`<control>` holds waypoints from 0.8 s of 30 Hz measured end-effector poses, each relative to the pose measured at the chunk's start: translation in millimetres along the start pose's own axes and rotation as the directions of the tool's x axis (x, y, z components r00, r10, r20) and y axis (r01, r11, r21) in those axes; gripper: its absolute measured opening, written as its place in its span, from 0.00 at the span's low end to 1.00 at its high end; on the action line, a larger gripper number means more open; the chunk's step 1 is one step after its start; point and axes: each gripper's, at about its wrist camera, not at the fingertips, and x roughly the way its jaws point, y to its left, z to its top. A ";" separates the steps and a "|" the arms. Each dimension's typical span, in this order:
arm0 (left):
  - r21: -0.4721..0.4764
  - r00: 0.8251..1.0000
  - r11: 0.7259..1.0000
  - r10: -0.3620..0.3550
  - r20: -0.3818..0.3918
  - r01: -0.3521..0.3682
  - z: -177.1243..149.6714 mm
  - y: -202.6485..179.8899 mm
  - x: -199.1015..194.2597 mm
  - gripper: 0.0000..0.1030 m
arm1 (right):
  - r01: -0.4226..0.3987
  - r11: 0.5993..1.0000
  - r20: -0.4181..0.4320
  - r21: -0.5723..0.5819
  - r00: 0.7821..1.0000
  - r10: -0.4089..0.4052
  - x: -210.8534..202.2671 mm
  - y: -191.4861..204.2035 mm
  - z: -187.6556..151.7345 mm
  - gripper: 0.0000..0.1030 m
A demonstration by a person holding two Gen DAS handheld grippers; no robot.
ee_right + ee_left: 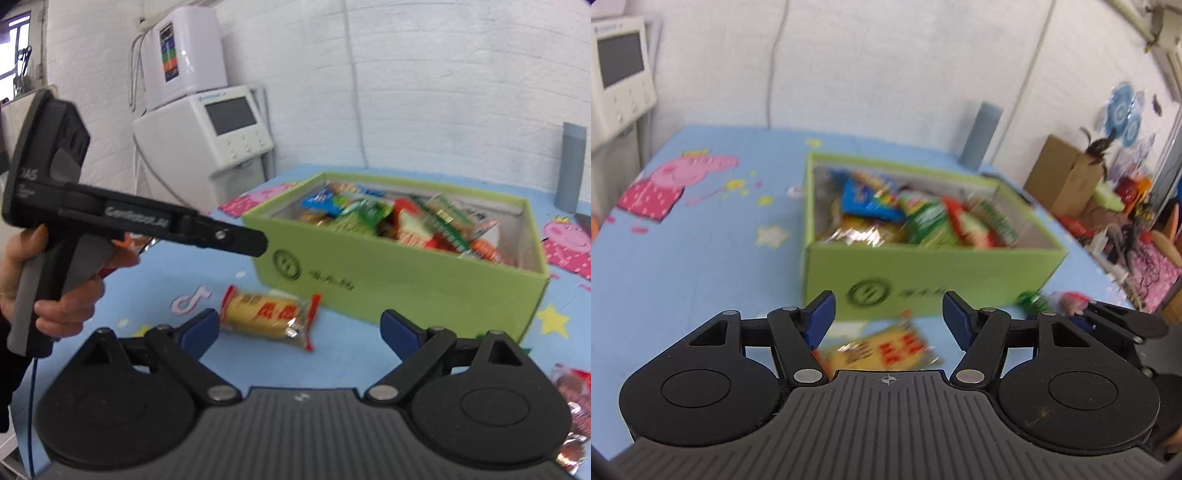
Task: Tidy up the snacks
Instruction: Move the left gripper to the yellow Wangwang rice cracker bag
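Observation:
A green cardboard box [923, 273] [406, 280] stands on the blue tablecloth, filled with several colourful snack packets [923, 218] [406, 221]. A yellow packet with red print [882, 350] [269, 317] lies on the cloth in front of the box. My left gripper [888, 306] is open above it, with nothing between its blue pads. In the right wrist view a hand holds that left gripper [255, 242] side-on, clear of the packet. My right gripper [301, 325] is open and empty, just short of the yellow packet.
Green and red packets [1052, 300] lie by the box's right corner, and a reddish foil packet [572, 398] lies at the right edge. A grey cylinder [982, 133] stands behind the box. A white machine with a screen [229, 129] stands off the table's left.

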 end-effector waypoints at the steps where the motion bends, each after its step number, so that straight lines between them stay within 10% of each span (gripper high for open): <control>1: -0.013 1.000 1.000 0.004 -0.023 -0.005 -0.9 6.0 7.5 0.47 | -0.017 1.000 -0.021 -0.004 1.000 0.017 6.4 7.6 -4.7 0.90; 8: -0.047 0.988 0.998 -0.053 -0.144 0.046 -6.0 24.4 54.9 0.42 | -0.076 0.997 -0.123 0.024 0.989 0.078 39.2 33.3 -17.2 0.90; 24: -0.026 0.982 0.996 -0.086 -0.166 0.083 -62.8 -47.9 18.8 0.44 | -0.011 0.999 -0.123 0.048 0.992 0.016 17.9 33.8 -39.0 0.90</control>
